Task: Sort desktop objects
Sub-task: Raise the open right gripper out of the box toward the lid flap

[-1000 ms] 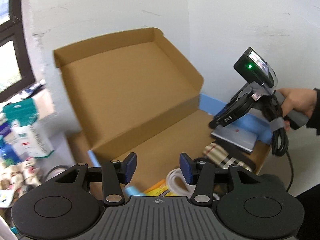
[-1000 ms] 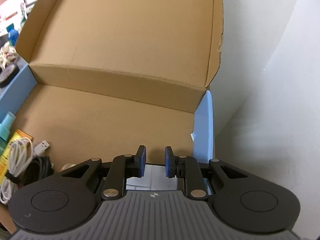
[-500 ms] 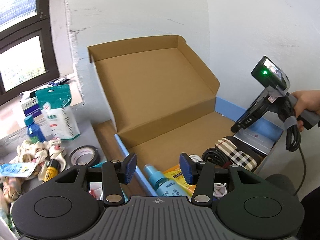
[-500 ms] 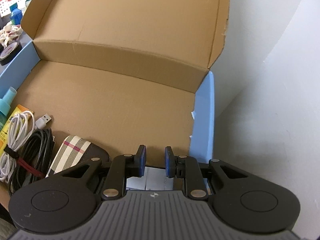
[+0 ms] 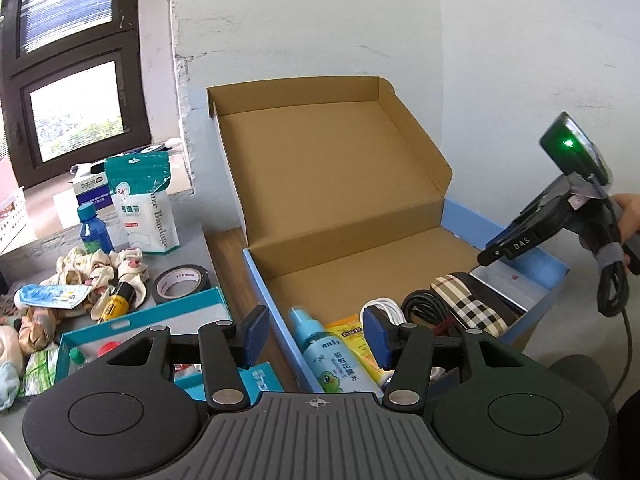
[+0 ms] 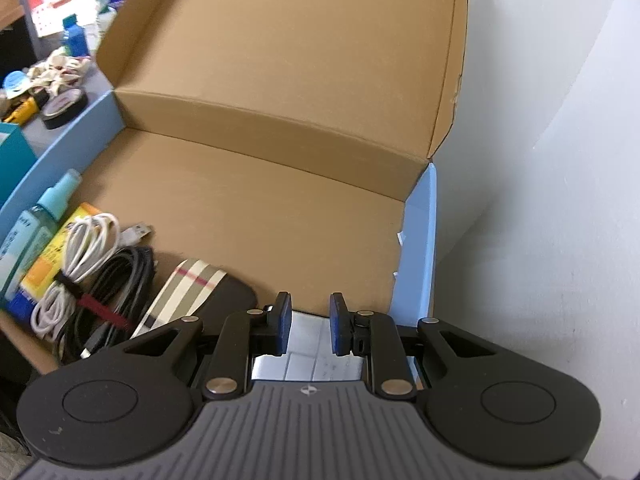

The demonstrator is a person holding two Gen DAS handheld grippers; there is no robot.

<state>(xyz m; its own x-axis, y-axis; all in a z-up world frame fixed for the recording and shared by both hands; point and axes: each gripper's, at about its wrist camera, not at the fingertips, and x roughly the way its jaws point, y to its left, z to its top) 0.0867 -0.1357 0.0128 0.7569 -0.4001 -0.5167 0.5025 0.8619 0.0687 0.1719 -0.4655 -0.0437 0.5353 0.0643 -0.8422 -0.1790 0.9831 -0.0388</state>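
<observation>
1. Box [image 5: 360,264], lid up, already holds spray bottle [image 5: 328,356], cables [image 6: 92,280], plaid case [image 5: 468,304], silver pack [image 6: 316,356].
2. Unsorted clutter sits on the table [image 5: 188,256] left of the box: tape roll [image 5: 182,282], blue bottle [image 5: 94,228].
3. Left tongs [image 5: 316,332] open, empty, nearer to it.
4. Right tongs [image 6: 308,324] part-open, empty, above the silver pack.

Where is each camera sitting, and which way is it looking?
Left wrist: rides on the left gripper, looking across the desk at the open cardboard box, the tape roll and the spray bottle; its own open fingers show, plus the right gripper in a hand.
Right wrist: rides on the right gripper, looking down into the box toward its raised lid; only its own open fingers show.
Shared: the box, spray bottle, white cable, plaid case and tape roll.
</observation>
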